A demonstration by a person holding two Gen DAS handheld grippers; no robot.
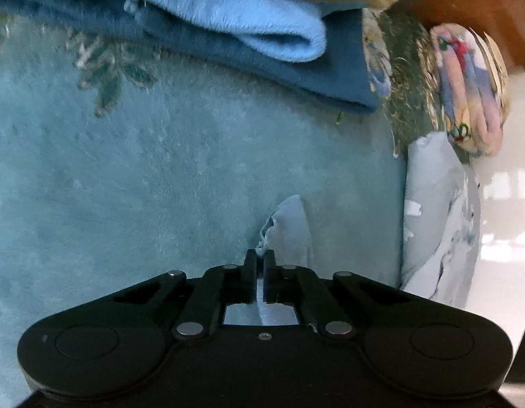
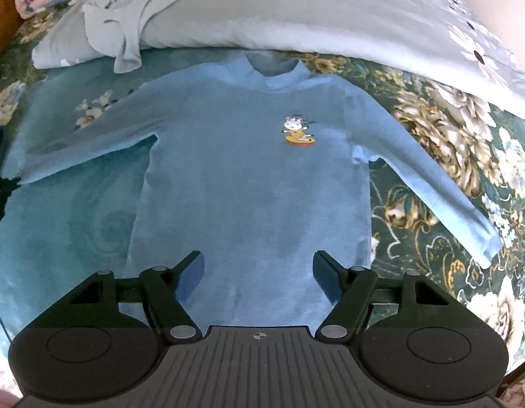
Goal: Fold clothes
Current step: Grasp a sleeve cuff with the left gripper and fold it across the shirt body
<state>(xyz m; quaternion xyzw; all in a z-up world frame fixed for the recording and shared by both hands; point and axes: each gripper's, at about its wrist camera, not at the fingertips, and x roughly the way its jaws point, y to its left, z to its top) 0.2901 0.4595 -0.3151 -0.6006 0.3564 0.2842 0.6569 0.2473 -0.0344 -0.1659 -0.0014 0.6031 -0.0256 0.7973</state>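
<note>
A light blue long-sleeved shirt (image 2: 248, 170) with a small cartoon patch (image 2: 298, 131) lies flat, face up, on a teal floral bedspread (image 2: 432, 129). Both sleeves are spread out to the sides and the collar is at the far end. My right gripper (image 2: 259, 261) hovers open over the shirt's lower body, with nothing between its fingers. In the left wrist view my left gripper (image 1: 260, 255) is shut on a pinch of light blue cloth, a sleeve end (image 1: 289, 224) that rises off the bedspread (image 1: 126, 187).
Folded blue garments (image 1: 228, 34) are stacked at the far side in the left wrist view. A rolled floral blanket (image 1: 466, 91) and a grey quilt (image 1: 439, 221) lie to the right. The quilt (image 2: 330, 10) and a crumpled pale garment (image 2: 123, 23) lie beyond the shirt's collar.
</note>
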